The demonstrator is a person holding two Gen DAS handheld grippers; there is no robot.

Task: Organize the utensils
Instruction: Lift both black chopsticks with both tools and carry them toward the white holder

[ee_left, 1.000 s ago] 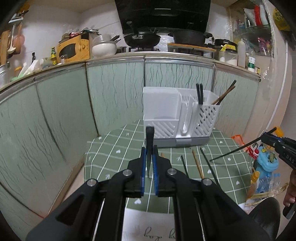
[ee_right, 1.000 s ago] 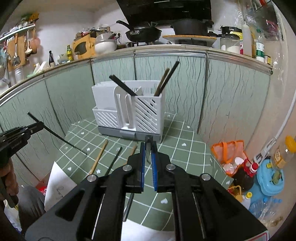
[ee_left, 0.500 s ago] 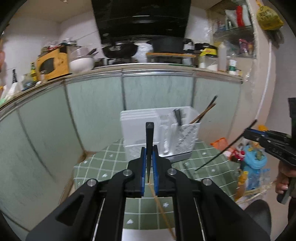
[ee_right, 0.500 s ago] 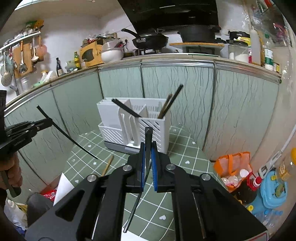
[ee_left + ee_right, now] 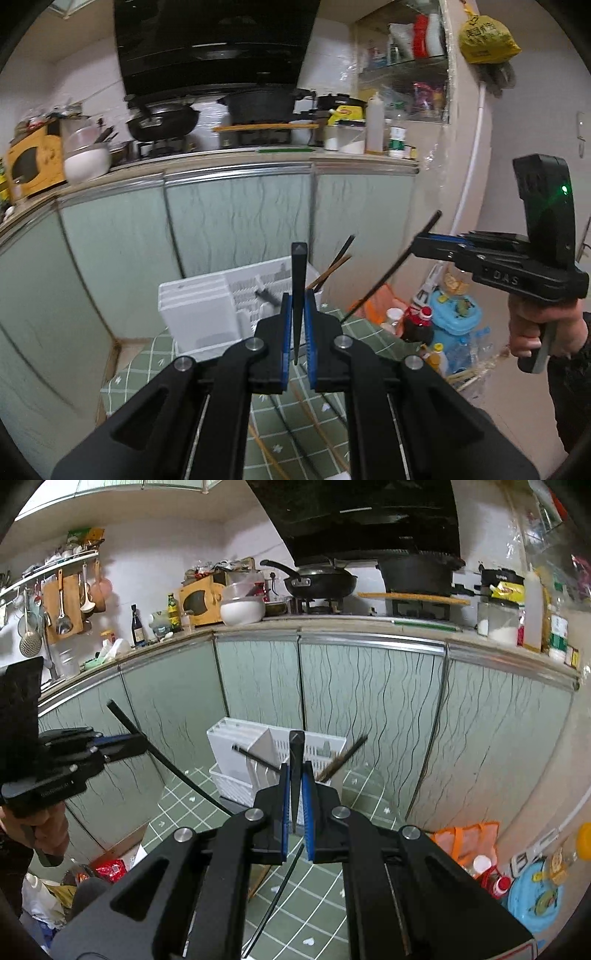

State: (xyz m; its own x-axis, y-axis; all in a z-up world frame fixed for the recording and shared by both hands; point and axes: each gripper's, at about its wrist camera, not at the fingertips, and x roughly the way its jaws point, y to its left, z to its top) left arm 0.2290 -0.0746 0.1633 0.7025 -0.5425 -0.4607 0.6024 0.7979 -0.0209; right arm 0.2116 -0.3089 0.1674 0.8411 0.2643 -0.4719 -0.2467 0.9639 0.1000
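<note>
The white utensil rack [image 5: 207, 314] is motion-blurred, its front hidden behind the left gripper [image 5: 298, 321]. Beside that rack, the chopstick [image 5: 291, 805] tips run below the picture's edge.

Black chopstick [image 5: 297, 295] upright, another [image 5: 296, 771] likewise

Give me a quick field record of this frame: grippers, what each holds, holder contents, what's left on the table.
left gripper: shut on a black chopstick
right gripper: shut on a second black chopstick
white slotted plastic utensil holder: on the green grid-pattern tablecloth, before the cabinets
in holder: brown wooden chopsticks, one dark chopstick
left on cloth: wooden chopstick, at least
</note>
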